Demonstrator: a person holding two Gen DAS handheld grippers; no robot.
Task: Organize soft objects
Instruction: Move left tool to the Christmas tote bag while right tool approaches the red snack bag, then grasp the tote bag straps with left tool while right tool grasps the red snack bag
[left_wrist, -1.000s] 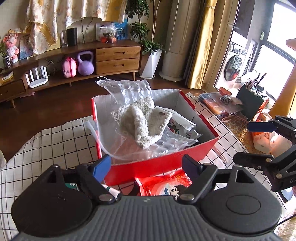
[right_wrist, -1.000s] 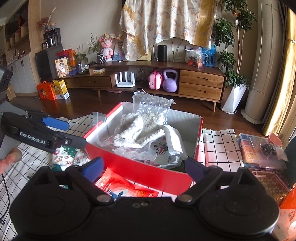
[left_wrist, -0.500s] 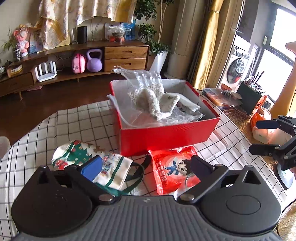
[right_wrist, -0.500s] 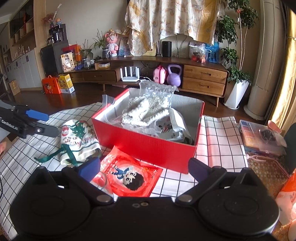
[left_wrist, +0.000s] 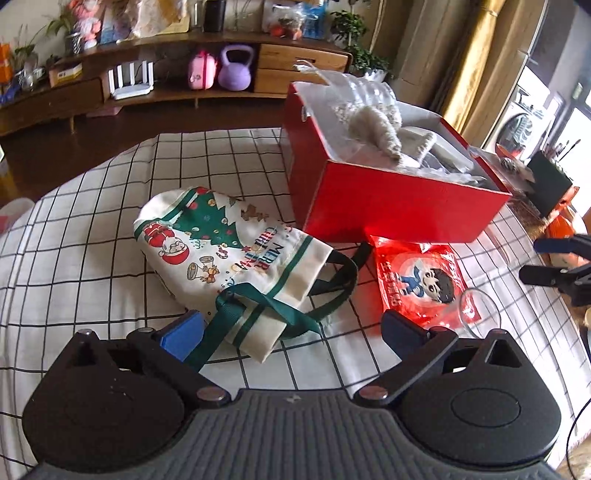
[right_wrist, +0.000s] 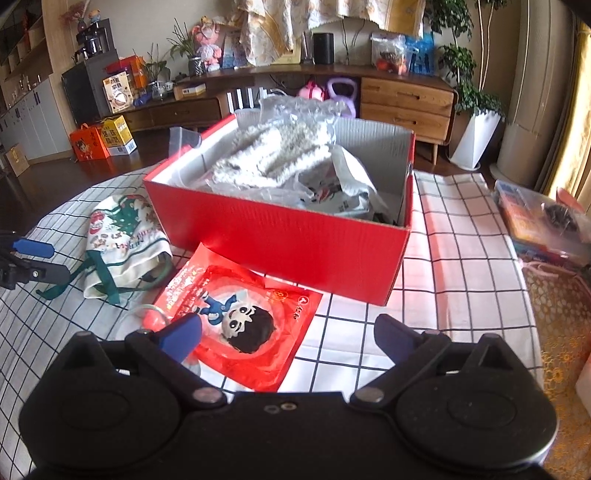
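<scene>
**Both grippers spread and empty, two soft items outside the box**

Red box (right_wrist: 291, 240) sits on the checked tablecloth (right_wrist: 458, 266). I see it already stuffed: cream knitted piece (right_wrist: 273, 155) on top, clear bubble wrap (right_wrist: 295, 107) poking up at the far end, crumpled white printed bag (right_wrist: 343, 192) toward the right side of the right wrist view. Left wrist view shows the same box (left_wrist: 391, 206) with the knit (left_wrist: 376, 129) heaped over the rim.

Outside the box, on the cloth:
- Christmas tote bag (left_wrist: 229, 254), cream with a tree and Santa print, lying flat on its side just left of the box. Its green straps (left_wrist: 266, 306) trail toward my left gripper. Same tote (right_wrist: 122, 236) in the right wrist view.
- Red cartoon pouch (right_wrist: 240, 317), flat, just in front of the box's near wall; I can't tell if it touches. In the left wrist view (left_wrist: 421, 277) it lies right of the tote.
- Clear glass rim (left_wrist: 480, 310) at the pouch's near corner, partly over it.

Left gripper (left_wrist: 291, 328): fingers wide apart, nothing between them, hovering over the tote's strap end. The blue pad (left_wrist: 183, 332) is right beside a strap; contact unclear.

Right gripper (right_wrist: 288, 332): fingers wide apart, nothing pinched, above the pouch's near edge.

Off to the right on the table there's a clear plastic organiser (right_wrist: 543, 218). Behind, a wooden sideboard (right_wrist: 402, 99) with a purple kettlebell (left_wrist: 236, 70).
</scene>
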